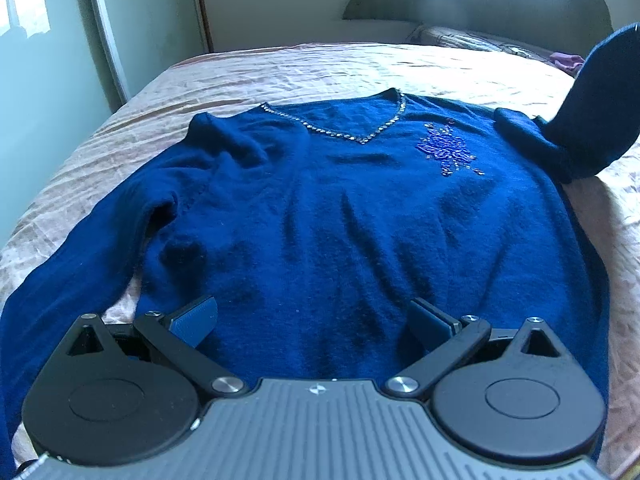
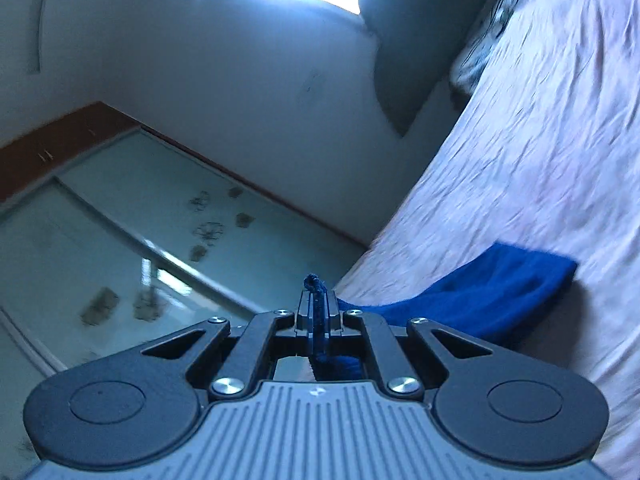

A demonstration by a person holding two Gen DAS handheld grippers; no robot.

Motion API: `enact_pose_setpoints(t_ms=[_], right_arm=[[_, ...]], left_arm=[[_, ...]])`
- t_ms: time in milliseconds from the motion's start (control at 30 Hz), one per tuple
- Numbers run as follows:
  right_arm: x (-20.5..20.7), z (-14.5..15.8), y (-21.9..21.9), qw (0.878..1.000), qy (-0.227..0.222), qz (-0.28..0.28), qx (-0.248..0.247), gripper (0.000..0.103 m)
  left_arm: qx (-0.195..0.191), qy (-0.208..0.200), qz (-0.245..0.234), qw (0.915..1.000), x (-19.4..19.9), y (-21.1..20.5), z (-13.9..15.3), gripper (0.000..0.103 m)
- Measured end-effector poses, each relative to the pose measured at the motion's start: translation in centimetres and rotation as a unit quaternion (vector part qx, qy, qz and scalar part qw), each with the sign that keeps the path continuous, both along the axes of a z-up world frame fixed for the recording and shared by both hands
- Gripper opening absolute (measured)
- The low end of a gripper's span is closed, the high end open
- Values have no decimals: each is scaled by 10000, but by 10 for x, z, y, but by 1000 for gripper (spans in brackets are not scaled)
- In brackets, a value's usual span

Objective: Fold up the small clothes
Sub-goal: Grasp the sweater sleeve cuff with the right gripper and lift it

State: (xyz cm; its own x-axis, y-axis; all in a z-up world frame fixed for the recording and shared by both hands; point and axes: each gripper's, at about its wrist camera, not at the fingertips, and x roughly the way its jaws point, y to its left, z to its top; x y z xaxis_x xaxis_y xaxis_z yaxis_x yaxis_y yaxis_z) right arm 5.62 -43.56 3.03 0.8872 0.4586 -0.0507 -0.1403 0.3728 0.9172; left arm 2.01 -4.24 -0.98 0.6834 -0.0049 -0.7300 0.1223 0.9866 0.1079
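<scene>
I count one garment: a dark blue sweater (image 1: 340, 208) lying face up on the bed (image 1: 280, 72), its V-neck trimmed with beads toward the far end and a beaded blue motif (image 1: 448, 148) on the chest at right. It has two sleeves. One sleeve (image 1: 80, 248) trails flat toward the near left corner; the right sleeve (image 1: 600, 100) stands lifted off the bedspread at the far right edge of the view.

My left gripper (image 1: 316, 320) hangs over the sweater's near hem, jaws spread wide with nothing between them, the two pads apart above the knit.

My right gripper (image 2: 316, 308) has its jaws pressed together on a thin edge of blue knit, a tuft of it poking out beyond the tips.

Only the left wrist view shows the whole sweater, the neckline and the motif, plus a pillow (image 1: 460, 38) at the far end. Only the right wrist view shows the pinch itself; there the scene is tilted and blurred, with the sleeve hanging off to the right over the pink bedspread (image 2: 540, 140), and glass wardrobe doors (image 2: 160, 240) and a pale wall on the left.
</scene>
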Motion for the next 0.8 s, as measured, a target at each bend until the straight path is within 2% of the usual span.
enact_pose_setpoints(t_ms=[233, 800], right_arm=[[20, 12, 24, 9978, -251, 456, 406, 5], [87, 15, 112, 9844, -96, 1550, 828, 5]], left_arm=[[-8, -20, 89, 10000, 5, 5, 1, 102], [-28, 1, 337, 9994, 10, 26, 1, 102]])
